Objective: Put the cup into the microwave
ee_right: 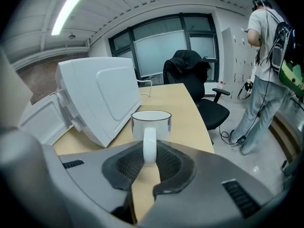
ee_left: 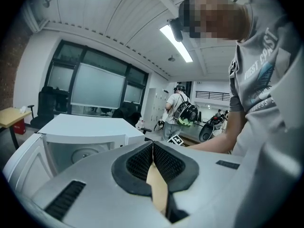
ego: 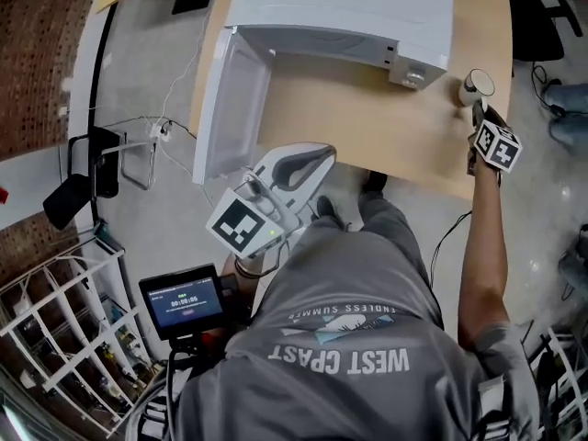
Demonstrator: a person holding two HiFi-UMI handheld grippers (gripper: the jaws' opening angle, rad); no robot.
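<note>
A white cup [ego: 477, 86] stands at the right end of the wooden table [ego: 367, 127], to the right of the white microwave [ego: 349, 12], whose door [ego: 225, 108] hangs open at the left. My right gripper [ego: 478, 108] is at the cup. In the right gripper view the cup [ee_right: 151, 121] stands upright just ahead, and its handle [ee_right: 149, 148] is pinched between the pads of the right gripper [ee_right: 149, 152]. My left gripper [ego: 294, 168] hovers at the table's near edge by the door. Its jaws [ee_left: 153, 145] meet at the tip with nothing in them. The microwave [ee_left: 85, 127] shows beyond them.
A black office chair [ee_right: 192, 75] stands past the table's far end, and a person [ee_right: 266, 65] stands on the floor to the right. A small screen [ego: 184, 303] hangs at my waist. Wire racks [ego: 55, 338] and cables [ego: 156, 131] lie to the left.
</note>
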